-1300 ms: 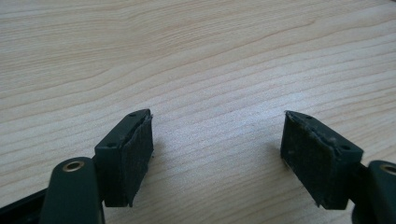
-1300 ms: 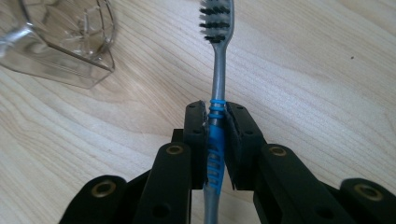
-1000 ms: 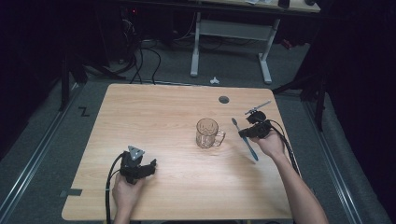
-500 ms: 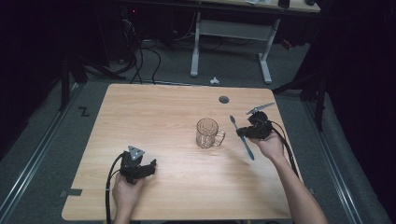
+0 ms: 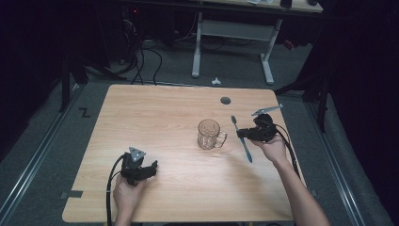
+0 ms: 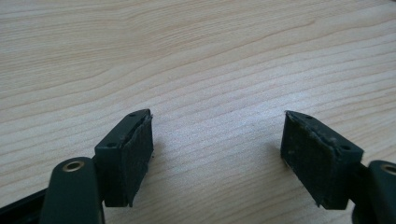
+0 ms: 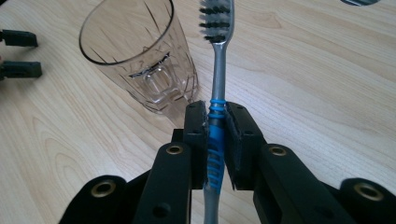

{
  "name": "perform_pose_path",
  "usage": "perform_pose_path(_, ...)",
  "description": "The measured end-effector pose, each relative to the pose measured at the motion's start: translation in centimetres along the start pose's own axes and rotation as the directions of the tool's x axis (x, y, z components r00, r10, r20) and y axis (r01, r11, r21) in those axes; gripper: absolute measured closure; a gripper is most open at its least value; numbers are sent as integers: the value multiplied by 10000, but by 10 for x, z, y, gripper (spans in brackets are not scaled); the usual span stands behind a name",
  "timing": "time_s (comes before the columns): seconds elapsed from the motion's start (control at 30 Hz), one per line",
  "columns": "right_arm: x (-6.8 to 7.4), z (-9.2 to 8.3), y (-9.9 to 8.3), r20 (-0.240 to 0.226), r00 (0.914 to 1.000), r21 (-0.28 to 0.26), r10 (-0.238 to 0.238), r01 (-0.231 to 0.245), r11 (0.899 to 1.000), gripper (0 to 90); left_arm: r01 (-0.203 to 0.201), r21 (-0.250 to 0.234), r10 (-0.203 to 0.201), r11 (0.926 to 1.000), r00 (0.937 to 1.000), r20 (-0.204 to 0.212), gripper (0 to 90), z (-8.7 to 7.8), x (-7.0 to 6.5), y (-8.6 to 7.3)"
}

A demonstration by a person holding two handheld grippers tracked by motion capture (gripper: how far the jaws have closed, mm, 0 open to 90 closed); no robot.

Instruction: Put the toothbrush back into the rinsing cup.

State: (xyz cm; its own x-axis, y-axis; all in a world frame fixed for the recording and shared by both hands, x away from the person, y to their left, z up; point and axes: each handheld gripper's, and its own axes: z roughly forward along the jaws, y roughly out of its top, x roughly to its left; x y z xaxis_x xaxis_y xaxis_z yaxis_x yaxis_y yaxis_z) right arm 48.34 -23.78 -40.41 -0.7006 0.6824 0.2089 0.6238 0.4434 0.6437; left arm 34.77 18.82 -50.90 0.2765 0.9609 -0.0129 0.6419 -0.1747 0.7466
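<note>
A clear glass mug [image 5: 209, 134] with a handle stands upright near the table's middle; it also appears as the mug [image 7: 140, 56]. My right gripper [image 5: 241, 134] is just right of it, shut on a toothbrush [image 5: 245, 148] with a blue and grey handle. In the right gripper view the jaws of that gripper [image 7: 215, 116] clamp the blue grip of the toothbrush [image 7: 218, 70], whose bristle head points away, beside the mug's rim. My left gripper [image 5: 153, 167] rests at the front left, jaws wide open on bare wood [image 6: 217, 140].
The wooden table [image 5: 164, 113] has a round cable hole [image 5: 225, 100] at its back right. Behind the table stand a white desk frame [image 5: 197, 47] and floor cables. The left gripper's fingertips [image 7: 18, 53] show far off in the right gripper view.
My right gripper and the toothbrush have shifted slightly left, toward the mug. The left gripper has stayed still.
</note>
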Motion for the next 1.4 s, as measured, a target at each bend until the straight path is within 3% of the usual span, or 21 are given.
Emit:
perform_pose_path(0.4, 15, -11, 3, -348, 9986, -960, -406, 371, 9947, 801, 1, -2, -1, 10000, 10000, -1, 259, 0, 0, 0)
perform_pose_path(0.63, 16, -13, 4, -719, 9968, -1389, -356, 253, 9900, 800, 1, -1, -1, 10000, 10000, -1, 259, 0, 0, 0)
perform_pose_path(0.9, 22, -16, 7, -651, 9964, -1839, -551, 423, 9820, 800, 2, -1, -2, 10000, 10000, 0, 259, 0, 0, 0)
perform_pose_path(1.27, 28, -18, 13, -598, 9952, -2630, -775, 592, 9630, 800, 1, -2, -1, 10000, 10000, -2, 259, 0, 0, 0)
perform_pose_path(1.4, 29, -18, 15, -618, 9952, -2708, -764, 569, 9609, 800, -3, 1, 3, 10000, 10000, -1, 259, 0, 0, 0)
